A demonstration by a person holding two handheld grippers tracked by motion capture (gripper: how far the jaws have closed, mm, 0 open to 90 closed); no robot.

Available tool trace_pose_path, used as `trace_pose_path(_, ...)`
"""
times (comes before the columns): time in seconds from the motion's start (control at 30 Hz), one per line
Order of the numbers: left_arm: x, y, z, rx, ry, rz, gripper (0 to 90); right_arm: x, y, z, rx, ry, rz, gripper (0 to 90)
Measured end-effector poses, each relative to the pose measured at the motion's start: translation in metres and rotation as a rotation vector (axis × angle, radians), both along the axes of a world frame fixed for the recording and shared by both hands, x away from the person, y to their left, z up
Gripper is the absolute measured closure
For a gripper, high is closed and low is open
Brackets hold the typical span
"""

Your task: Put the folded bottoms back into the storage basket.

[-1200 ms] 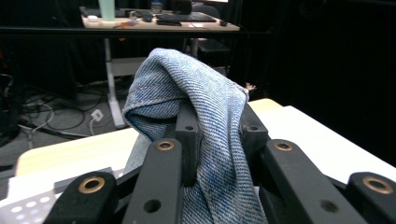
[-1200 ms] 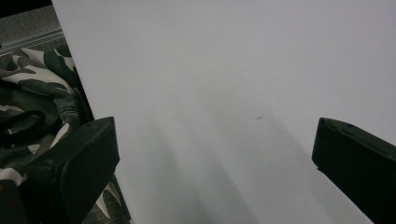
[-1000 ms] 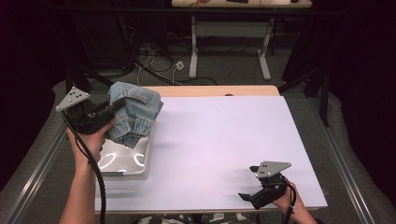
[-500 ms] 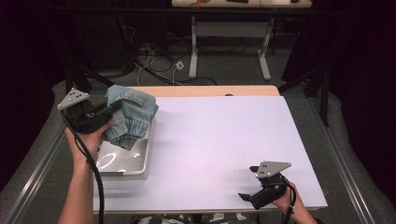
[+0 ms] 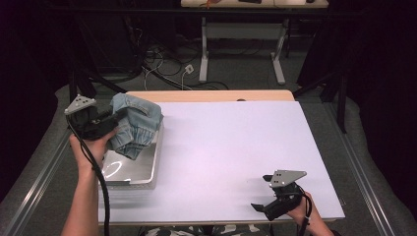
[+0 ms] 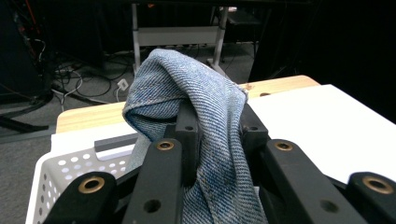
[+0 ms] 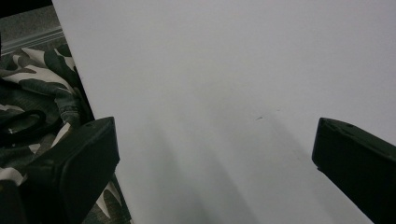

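A bundle of blue denim cloth hangs over the far end of a white perforated basket at the table's left side. My left gripper is shut on the denim cloth, whose folds drape over both jaws in the left gripper view. The basket's holed wall lies just below the jaws there. My right gripper rests near the table's front right edge, open, with nothing between its wide-apart fingers, only the white tabletop.
The white table has a wooden strip along its far edge. Cables and desk legs lie on the floor beyond. Camouflage-patterned clothing sits at the table's near edge by the right gripper.
My left gripper has carried the denim cloth leftward and a little lower, toward the basket's far left end. The right gripper has stayed put.
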State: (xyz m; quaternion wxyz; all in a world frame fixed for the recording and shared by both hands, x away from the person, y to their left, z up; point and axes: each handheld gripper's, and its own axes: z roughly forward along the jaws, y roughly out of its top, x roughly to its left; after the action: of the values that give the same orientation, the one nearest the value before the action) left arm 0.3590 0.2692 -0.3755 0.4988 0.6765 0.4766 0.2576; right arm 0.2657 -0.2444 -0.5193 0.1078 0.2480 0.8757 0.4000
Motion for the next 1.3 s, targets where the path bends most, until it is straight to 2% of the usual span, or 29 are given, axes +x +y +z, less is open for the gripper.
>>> trace_pose_path(0.73,0.011,0.009,-0.016,0.023,0.07,0.034,75.3,0.0,0.0,0.0,0.0,0.001,-0.001,0.5)
trace_pose_path(1.3,0.019,0.009,-0.028,0.038,0.133,0.027,75.3,0.0,0.0,0.0,0.0,0.003,-0.002,0.5)
